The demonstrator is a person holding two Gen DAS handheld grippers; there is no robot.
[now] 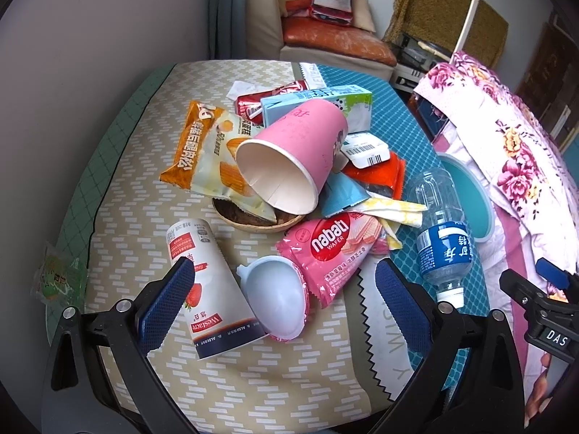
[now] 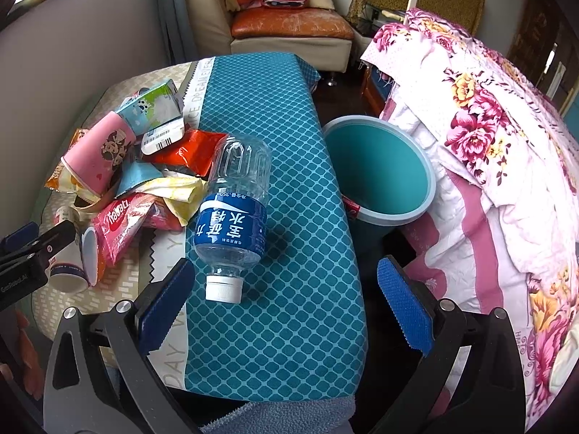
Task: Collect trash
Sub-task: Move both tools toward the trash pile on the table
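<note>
A pile of trash lies on the table: a pink paper cup (image 1: pixel 289 155) on its side, a chip bag (image 1: pixel 206 152), a pink nabati wafer wrapper (image 1: pixel 325 249), a white yogurt cup (image 1: pixel 210 289), a pale plastic lid (image 1: pixel 275 296) and a milk carton (image 1: pixel 325 101). A clear water bottle with a blue label (image 2: pixel 231 217) lies on the teal mat. A teal bin (image 2: pixel 380 170) stands right of the table. My left gripper (image 1: pixel 282 296) is open over the lid and yogurt cup. My right gripper (image 2: pixel 286 289) is open, just behind the bottle's cap.
A wooden dish (image 1: pixel 253 220) sits under the pile. A floral quilt (image 2: pixel 488 144) covers the bed right of the bin. A sofa (image 2: pixel 289 25) stands behind the table. A green wrapper (image 1: pixel 58 282) lies at the table's left edge.
</note>
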